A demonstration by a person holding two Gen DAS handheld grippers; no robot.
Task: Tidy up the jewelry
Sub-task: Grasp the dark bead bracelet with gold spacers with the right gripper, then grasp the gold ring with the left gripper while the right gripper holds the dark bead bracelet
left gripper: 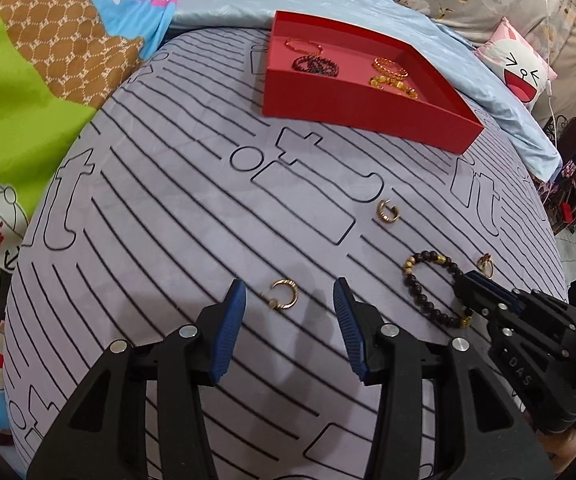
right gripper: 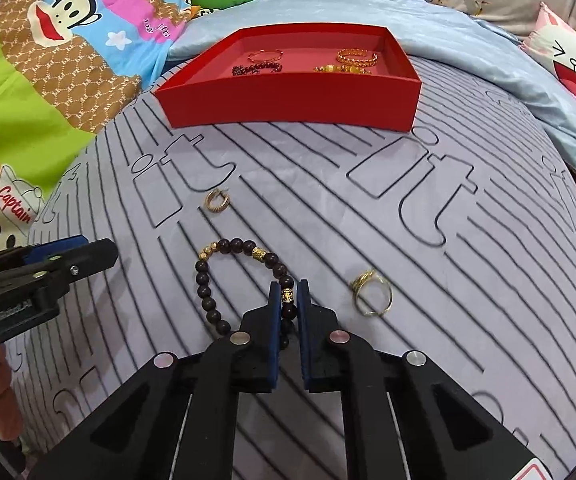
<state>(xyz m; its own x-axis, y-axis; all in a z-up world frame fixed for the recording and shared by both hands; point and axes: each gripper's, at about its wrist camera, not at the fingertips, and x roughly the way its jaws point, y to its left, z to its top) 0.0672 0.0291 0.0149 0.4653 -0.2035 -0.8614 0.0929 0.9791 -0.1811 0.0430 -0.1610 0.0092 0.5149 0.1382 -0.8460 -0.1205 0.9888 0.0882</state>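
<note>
Both cameras sit just behind their own gripper fingers and look steeply down and forward over a striped bedsheet (left gripper: 192,208), close to the cloth. The left wrist view looks between the left gripper (left gripper: 289,306) fingers, with the red tray (left gripper: 351,108) far ahead and to the right. The right wrist view looks along the right gripper (right gripper: 288,292), with the tray straight ahead. Both views share the tray, the beaded bracelet (right gripper: 224,276), the sheet, and each other's gripper at one edge.
</note>
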